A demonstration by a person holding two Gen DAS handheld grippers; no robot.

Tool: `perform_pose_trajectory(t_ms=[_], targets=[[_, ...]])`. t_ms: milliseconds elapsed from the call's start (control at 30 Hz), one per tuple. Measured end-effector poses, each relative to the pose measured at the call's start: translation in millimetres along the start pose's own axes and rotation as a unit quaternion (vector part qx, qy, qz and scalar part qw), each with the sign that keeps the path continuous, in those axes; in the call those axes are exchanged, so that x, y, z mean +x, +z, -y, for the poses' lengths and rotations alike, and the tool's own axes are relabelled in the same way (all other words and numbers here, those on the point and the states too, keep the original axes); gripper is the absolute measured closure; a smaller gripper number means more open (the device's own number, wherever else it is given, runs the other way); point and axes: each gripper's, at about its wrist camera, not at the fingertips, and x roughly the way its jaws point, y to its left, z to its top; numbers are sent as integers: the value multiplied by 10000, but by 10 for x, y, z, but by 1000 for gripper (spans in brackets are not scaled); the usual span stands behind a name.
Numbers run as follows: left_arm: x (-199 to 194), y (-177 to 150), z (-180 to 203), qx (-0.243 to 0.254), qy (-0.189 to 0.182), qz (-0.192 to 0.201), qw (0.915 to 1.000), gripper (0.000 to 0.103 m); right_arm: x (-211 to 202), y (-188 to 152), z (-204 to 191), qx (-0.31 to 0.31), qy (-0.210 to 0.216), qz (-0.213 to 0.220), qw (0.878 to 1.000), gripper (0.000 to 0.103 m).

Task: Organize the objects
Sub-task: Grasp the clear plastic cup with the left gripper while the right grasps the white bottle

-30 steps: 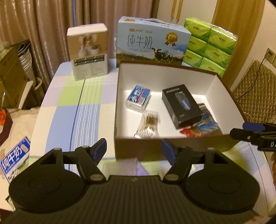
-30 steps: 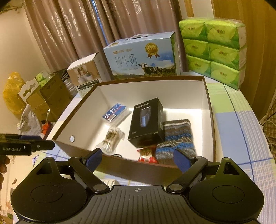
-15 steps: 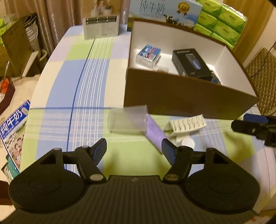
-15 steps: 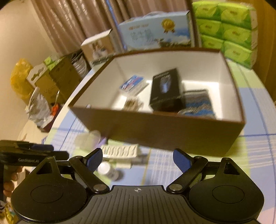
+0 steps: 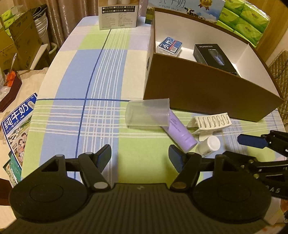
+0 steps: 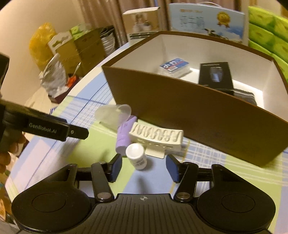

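A small white bottle (image 6: pixel 135 156) stands on the checked tablecloth (image 5: pixel 100 75). My right gripper (image 6: pixel 144 166) is low over it with the bottle just ahead of and between its pads; the jaws are closing and gaps still show on both sides. Beside the bottle lie a white hair clip (image 6: pixel 156 137), a purple tube (image 6: pixel 124 135) and a clear plastic cup (image 5: pixel 147 114) on its side. My left gripper (image 5: pixel 140 155) hangs open over bare cloth near the tube. Behind stands the brown box (image 5: pixel 207 90) holding a blue card pack (image 5: pixel 169 45) and a black carton (image 5: pixel 214 55).
A milk carton, a white product box (image 5: pixel 118 16) and stacked green tissue packs (image 5: pixel 246 19) line the table's far edge. Cardboard boxes and bags sit on the floor to the left. A milk leaflet (image 5: pixel 16 124) lies off the table's left edge.
Both views have dropped from looking into the box to the items in front of it. The right gripper has come down over the white bottle and its jaws have narrowed.
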Motion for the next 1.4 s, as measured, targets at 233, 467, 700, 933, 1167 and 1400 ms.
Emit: perform_pose_trajectory(t_ms=[233,467,700,933,1167,1400], targets=[[50,-3,-27,-17,14,-47,10000,37,189,37,-75,-183,3,-45,9998,59],[70,-2,-49,-13,-11,-55,10000,37,303,29,-131,-263,-10,-45,9996,69],[109,51,-32,6,-118,10,9999,27,282,7,-62,-80,-25,46,10000,79],[233,191,-59,42,-375,36,9993,24,107,-34,99,271,-175,125,9994,79],[429,367,-71,119,-638,-4,9979,19,-89,-93,361,806,-458,216,9955,79],[664,479,-133,7,-683,-113,9976,19,-193,-131,508,1088,-689,233,9914,79]])
